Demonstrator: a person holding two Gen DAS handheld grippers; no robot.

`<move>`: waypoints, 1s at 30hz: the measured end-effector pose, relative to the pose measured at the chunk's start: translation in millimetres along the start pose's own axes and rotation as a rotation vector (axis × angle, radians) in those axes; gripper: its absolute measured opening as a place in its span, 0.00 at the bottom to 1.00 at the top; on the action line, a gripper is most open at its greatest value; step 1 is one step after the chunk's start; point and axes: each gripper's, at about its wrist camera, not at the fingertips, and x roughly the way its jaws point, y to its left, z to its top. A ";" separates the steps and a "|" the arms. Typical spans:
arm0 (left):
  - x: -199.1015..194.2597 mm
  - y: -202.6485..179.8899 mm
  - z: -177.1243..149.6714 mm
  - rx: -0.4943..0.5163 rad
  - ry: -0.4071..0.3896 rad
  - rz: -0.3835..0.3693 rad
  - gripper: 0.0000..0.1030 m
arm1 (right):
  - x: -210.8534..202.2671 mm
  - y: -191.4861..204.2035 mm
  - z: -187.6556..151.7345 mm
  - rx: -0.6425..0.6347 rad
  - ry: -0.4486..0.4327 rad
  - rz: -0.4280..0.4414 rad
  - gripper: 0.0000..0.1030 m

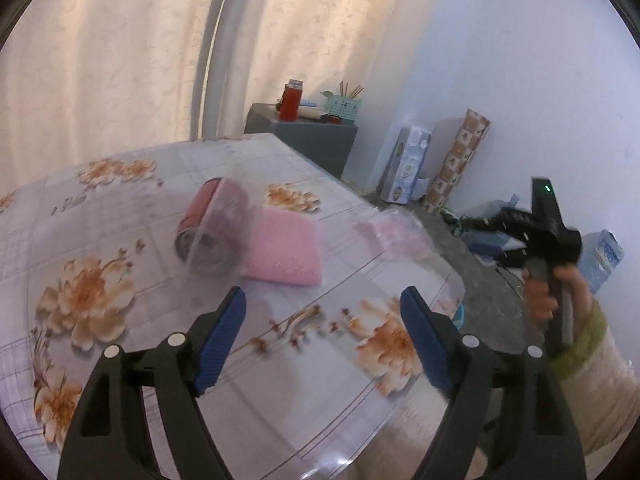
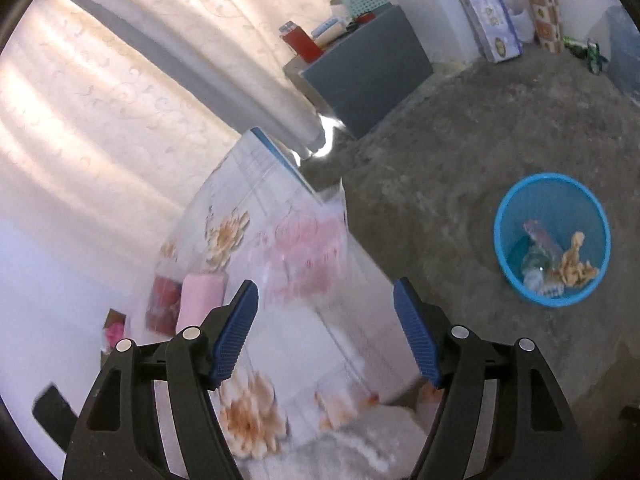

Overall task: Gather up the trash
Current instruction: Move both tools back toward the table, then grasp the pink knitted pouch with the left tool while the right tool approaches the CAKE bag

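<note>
A red can (image 1: 200, 216) lies on its side on the flowered table (image 1: 120, 320), partly inside a clear plastic cup (image 1: 224, 236). A pink cloth (image 1: 284, 250) lies right of it. A clear pink-printed plastic bag (image 1: 394, 232) lies near the table's right edge and shows blurred in the right wrist view (image 2: 304, 248). My left gripper (image 1: 323, 338) is open and empty above the table, short of the can. My right gripper (image 2: 326, 332) is open and empty over the table edge; its body shows in the left wrist view (image 1: 548, 224). A blue bin (image 2: 552, 240) holding trash stands on the floor.
A grey cabinet (image 1: 320, 136) with a red jar (image 1: 290, 100) and a green basket stands by the curtain. Boxes and a patterned roll (image 1: 456, 160) lean on the wall. The concrete floor (image 2: 440, 160) lies between table and bin.
</note>
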 end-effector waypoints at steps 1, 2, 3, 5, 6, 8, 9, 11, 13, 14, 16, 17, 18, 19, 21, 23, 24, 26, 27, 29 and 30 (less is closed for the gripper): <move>2.1 1.5 -0.9 0.004 0.000 0.005 0.75 | 3.4 -0.1 -0.4 0.008 0.007 0.008 0.65; 5.0 1.5 -1.7 0.009 -0.001 0.009 0.76 | 11.8 -2.3 3.5 0.018 0.021 0.018 0.65; 6.8 2.1 -2.9 0.016 0.000 0.006 0.76 | 20.3 -3.1 6.9 0.024 0.035 0.016 0.65; 10.1 2.1 -4.2 0.023 0.000 0.006 0.76 | 32.1 -2.6 9.9 0.028 0.056 -0.003 0.65; 11.4 1.2 -5.0 0.032 -0.002 0.005 0.76 | 38.0 -0.9 11.6 0.023 0.068 -0.006 0.65; 14.5 -1.9 -5.6 0.048 -0.009 0.002 0.76 | 49.2 4.3 13.1 0.004 0.085 -0.024 0.60; 16.0 -3.7 -5.7 0.058 -0.013 0.004 0.76 | 51.6 5.7 12.2 -0.005 0.090 -0.028 0.56; 19.8 -4.6 -6.9 0.065 -0.011 0.004 0.76 | 56.1 10.5 9.8 -0.027 0.099 -0.048 0.47; 24.5 -5.0 -8.1 0.067 -0.002 0.006 0.76 | 59.3 14.7 7.0 -0.041 0.103 -0.060 0.38; 25.7 -5.1 -8.9 0.069 0.003 0.007 0.76 | 60.8 15.9 6.5 -0.046 0.104 -0.066 0.31; 27.5 -4.6 -10.6 0.073 0.007 0.018 0.76 | 62.3 18.3 4.5 -0.058 0.101 -0.074 0.20; 28.3 -4.0 -10.9 0.074 0.008 0.022 0.76 | 60.9 19.7 3.2 -0.062 0.099 -0.078 0.13; 28.7 -4.2 -11.1 0.074 0.009 0.026 0.76 | 59.9 19.7 1.6 -0.066 0.099 -0.078 0.13; 29.2 -4.0 -11.1 0.073 0.009 0.031 0.76 | 59.3 20.6 -0.3 -0.071 0.095 -0.076 0.12; 30.3 -4.5 -11.1 0.073 0.007 0.040 0.76 | 56.5 21.9 -3.2 -0.086 0.087 -0.083 0.09; 32.3 -5.4 -10.4 0.077 0.005 0.050 0.76 | 54.5 23.8 -5.2 -0.096 0.079 -0.080 0.07; 34.8 -5.8 -9.9 0.079 0.009 0.052 0.76 | 53.7 25.3 -5.6 -0.099 0.078 -0.078 0.05; 39.3 -7.0 -8.6 0.083 0.015 0.053 0.76 | 48.3 27.4 -10.0 -0.105 0.076 -0.069 0.05; 41.1 -8.4 -7.8 0.087 0.013 0.053 0.76 | 46.0 28.2 -11.0 -0.106 0.074 -0.066 0.04; 46.6 -11.9 -4.8 0.098 0.008 0.050 0.76 | 39.0 29.6 -15.8 -0.112 0.068 -0.058 0.04; 49.6 -13.5 -3.6 0.102 0.006 0.055 0.76 | 34.6 30.2 -19.7 -0.118 0.063 -0.059 0.04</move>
